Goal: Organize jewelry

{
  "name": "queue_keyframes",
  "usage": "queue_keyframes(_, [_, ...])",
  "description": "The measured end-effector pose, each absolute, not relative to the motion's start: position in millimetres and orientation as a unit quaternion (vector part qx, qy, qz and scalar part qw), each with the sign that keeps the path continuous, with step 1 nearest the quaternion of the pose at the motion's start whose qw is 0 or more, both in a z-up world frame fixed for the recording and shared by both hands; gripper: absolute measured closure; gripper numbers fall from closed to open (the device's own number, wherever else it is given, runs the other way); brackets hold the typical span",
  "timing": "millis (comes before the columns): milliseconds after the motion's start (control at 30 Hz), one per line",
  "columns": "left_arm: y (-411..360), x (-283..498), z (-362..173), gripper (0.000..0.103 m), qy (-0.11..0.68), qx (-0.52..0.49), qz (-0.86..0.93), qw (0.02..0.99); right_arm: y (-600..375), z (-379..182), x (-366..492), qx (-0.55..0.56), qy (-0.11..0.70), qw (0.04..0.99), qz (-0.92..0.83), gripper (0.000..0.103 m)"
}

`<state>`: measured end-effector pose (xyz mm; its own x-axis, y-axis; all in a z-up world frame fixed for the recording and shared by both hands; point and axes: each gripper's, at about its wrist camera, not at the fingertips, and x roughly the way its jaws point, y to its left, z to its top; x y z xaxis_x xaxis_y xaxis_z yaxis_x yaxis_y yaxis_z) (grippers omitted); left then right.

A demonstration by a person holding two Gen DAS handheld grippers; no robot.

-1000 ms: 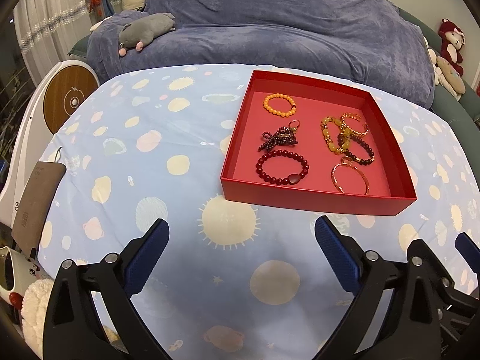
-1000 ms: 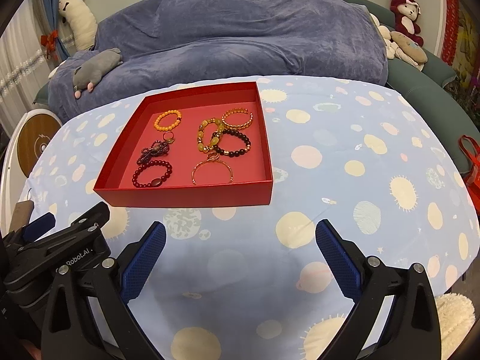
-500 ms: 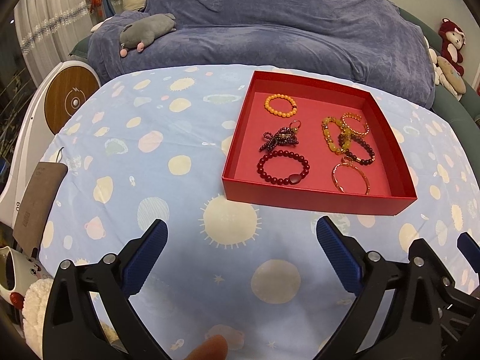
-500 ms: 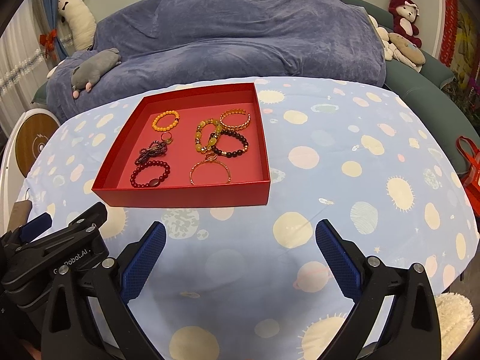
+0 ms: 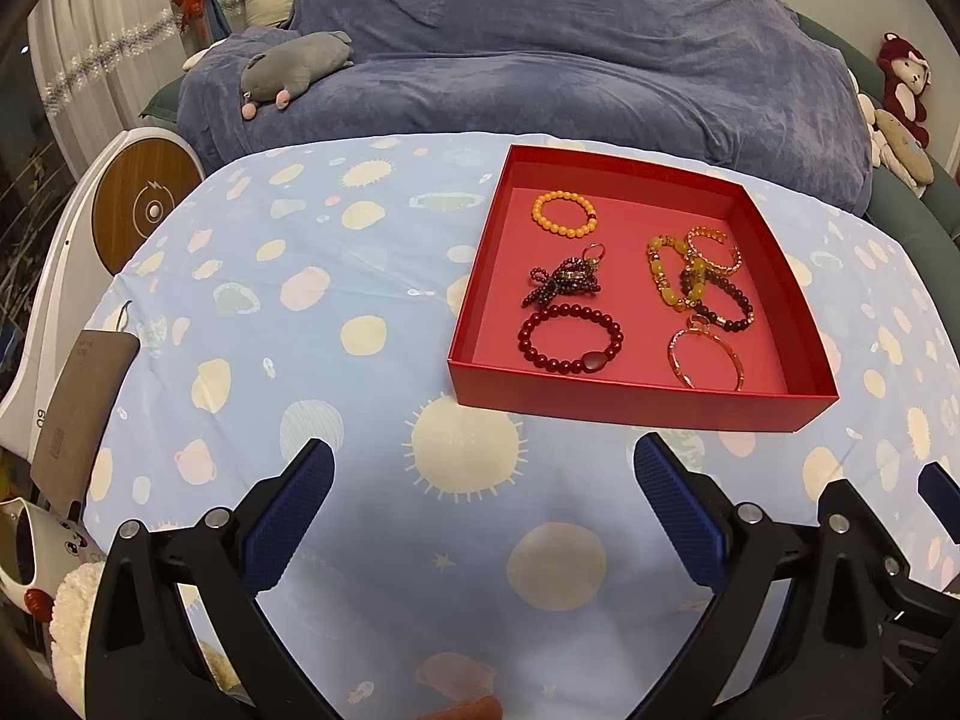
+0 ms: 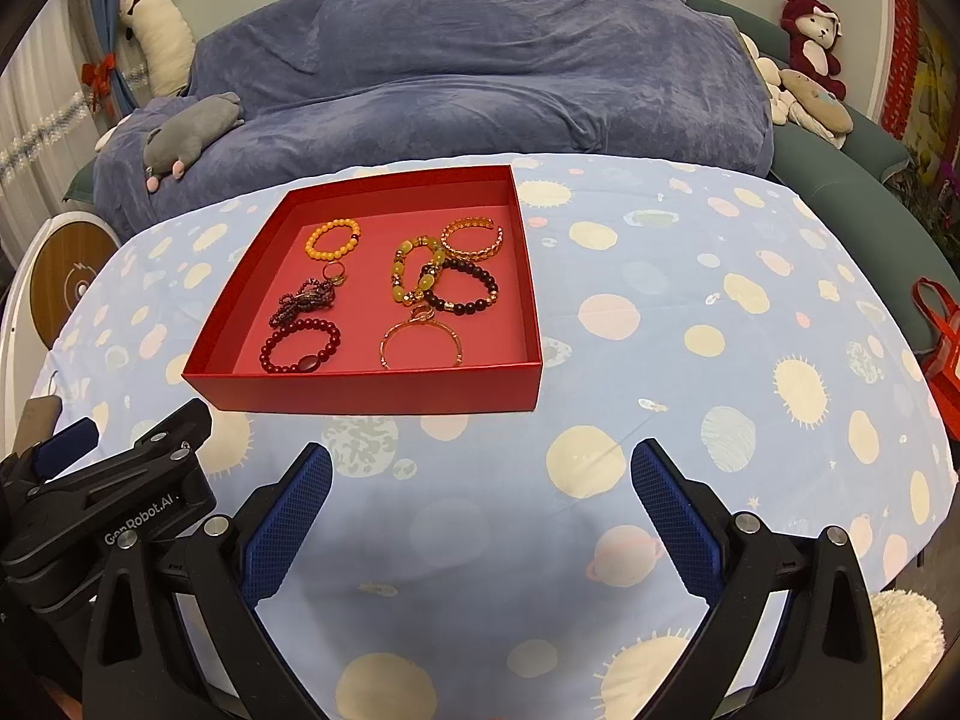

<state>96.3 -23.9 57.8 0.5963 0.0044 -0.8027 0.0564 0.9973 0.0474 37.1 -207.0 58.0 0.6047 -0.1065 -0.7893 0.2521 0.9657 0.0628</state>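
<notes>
Bracelets flat in squarish red box.

A grey plush toy lies on a blue-covered sofa.

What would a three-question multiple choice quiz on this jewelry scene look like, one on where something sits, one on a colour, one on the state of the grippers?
1. Where does the orange bead bracelet lie in the red box?
A. far left part
B. near right corner
C. outside on the cloth

2. What colour is the tablecloth under the box?
A. plain white
B. light blue with pale spots
C. dark green

3. How do the left gripper and right gripper stand?
A. both shut on bracelets
B. one open, one shut
C. both open and empty

Answers:
1. A, it lies near the far wall on the left side, beyond the dark bead cluster.
2. B, pale round spots and suns cover a light blue cloth.
3. C, each pair of blue fingers stands wide apart over the bare cloth, short of the box.
</notes>
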Motion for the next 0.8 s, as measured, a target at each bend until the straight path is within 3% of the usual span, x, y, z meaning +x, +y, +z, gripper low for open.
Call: queue_keyframes(800, [-20.9, 97.8, 57.1, 0.007, 0.448, 0.033, -0.01, 0.893, -205.6, 57.7, 37.4, 0.084, 0.433, 0.892, -0.101, 0.007])
